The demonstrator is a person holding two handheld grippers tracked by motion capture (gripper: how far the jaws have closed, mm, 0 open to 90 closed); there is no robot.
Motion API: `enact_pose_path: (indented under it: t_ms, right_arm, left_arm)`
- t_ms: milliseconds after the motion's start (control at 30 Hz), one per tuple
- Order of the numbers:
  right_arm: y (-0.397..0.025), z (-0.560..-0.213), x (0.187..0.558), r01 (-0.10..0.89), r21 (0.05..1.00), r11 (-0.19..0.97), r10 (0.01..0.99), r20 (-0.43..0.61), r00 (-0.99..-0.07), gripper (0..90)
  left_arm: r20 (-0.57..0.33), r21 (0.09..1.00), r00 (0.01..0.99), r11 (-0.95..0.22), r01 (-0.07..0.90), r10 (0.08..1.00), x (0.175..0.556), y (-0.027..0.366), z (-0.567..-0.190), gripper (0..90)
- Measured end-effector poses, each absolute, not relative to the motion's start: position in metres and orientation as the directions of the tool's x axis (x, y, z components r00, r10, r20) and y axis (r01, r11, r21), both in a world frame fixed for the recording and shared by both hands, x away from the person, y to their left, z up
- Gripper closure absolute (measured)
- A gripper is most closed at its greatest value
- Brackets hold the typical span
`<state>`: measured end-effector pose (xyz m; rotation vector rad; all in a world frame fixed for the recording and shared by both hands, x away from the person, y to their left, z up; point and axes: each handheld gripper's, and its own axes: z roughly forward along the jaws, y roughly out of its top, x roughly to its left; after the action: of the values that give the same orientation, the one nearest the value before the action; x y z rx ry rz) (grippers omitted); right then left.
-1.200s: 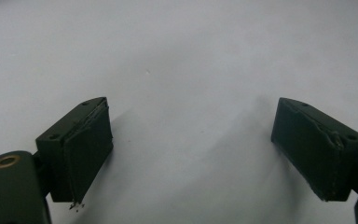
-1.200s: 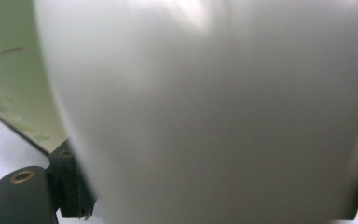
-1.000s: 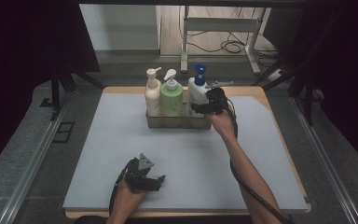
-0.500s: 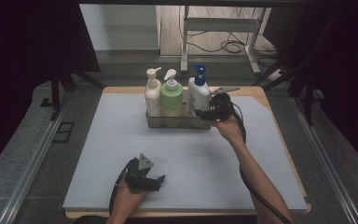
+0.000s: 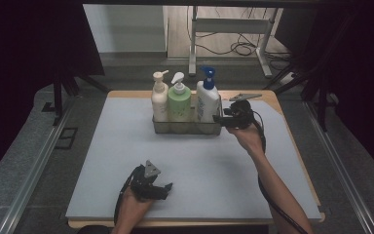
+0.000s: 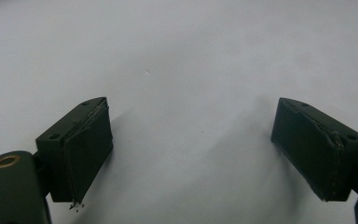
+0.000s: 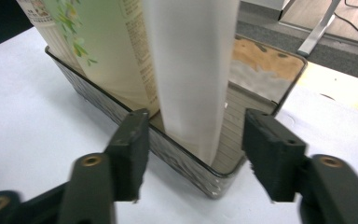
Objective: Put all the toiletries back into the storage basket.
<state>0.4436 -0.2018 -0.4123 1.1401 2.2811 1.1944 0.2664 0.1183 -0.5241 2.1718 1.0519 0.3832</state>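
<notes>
Approach is the step in hand, as I judge it: the right gripper (image 5: 222, 118) stands at the right end of the tray (image 5: 185, 127), its jaws wide apart and empty. In the right gripper view the white bottle (image 7: 191, 70) stands upright in the near end of the tray (image 7: 186, 158), straight ahead of the gap between the jaws and just beyond their tips; the green bottle (image 7: 107, 46) sits ahead of the left jaw, touching or nearly touching the white one, hard to tell at this angle. The tray's rim lies between the tips and the bottle's foot. The next move probably calls for lifting the jaws above that rim, pushing forward until they flank the white bottle, then closing. The left gripper (image 5: 163, 187) rests on the grey mat (image 5: 102, 146), jaws wide, nothing between them
</notes>
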Motion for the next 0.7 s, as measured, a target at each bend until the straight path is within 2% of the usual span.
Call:
enact_pose_path:
  t_ms: [433, 700]
  right_arm:
    - [-0.211, -0.420, 0.454, 0.503, 0.806, 0.313, 0.793, 0.070, -0.605, 78.0]
    - [-0.205, -0.424, 0.466, 0.520, 0.793, 0.318, 0.810, 0.057, -0.583, 86.4]
  left_arm:
    - [-0.027, 0.687, 0.632, -0.446, 0.574, 0.774, 0.266, 0.119, -0.524, 12.1]
    - [-0.026, 0.687, 0.633, -0.446, 0.574, 0.774, 0.266, 0.119, -0.524, 12.1]
